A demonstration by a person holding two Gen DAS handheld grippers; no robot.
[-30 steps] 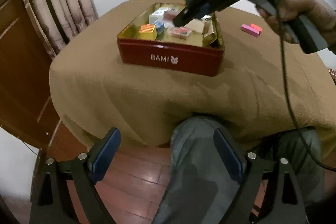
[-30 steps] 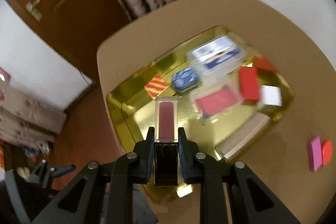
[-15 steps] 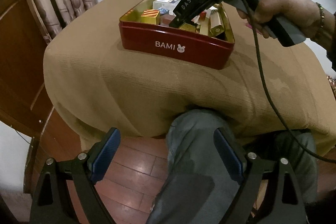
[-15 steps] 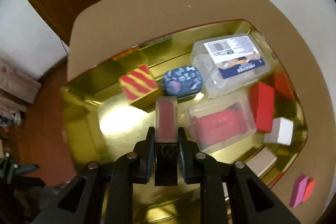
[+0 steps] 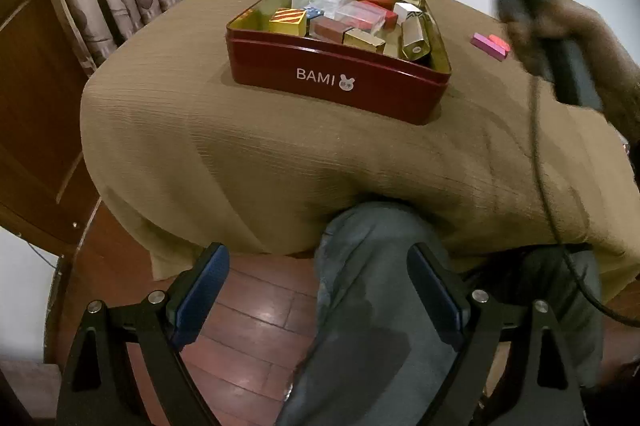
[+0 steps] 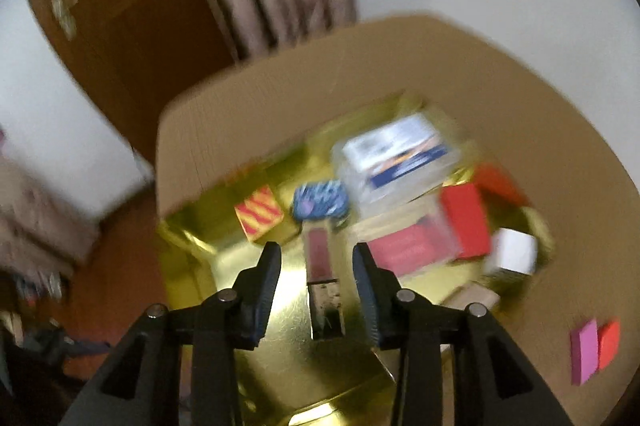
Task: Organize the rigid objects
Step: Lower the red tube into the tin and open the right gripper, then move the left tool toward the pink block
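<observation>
A red BAMI tin [image 5: 336, 82] with a gold inside [image 6: 280, 358] sits on the tan-covered table and holds several small boxes. My right gripper [image 6: 316, 262] is open above the tin. A dark-red lipstick tube [image 6: 320, 262] with a black cap lies on the tin floor between its fingers, apart from them. It also shows in the left wrist view [image 5: 326, 28]. In that view the right gripper is a blur over the tin's far side. My left gripper [image 5: 318, 290] is open and empty, low in front of the table over the person's knee.
In the tin lie a striped gold cube [image 6: 260, 212], a blue patterned tin [image 6: 320, 202], a clear plastic box [image 6: 396, 154], red boxes [image 6: 466, 222] and a white block [image 6: 514, 254]. Pink and orange blocks [image 6: 594, 348] lie on the table to the tin's right.
My right gripper has opened and let go of the lipstick tube, which now lies in the tin. The gripper is lifting away, blurred. The left gripper has stayed open.
</observation>
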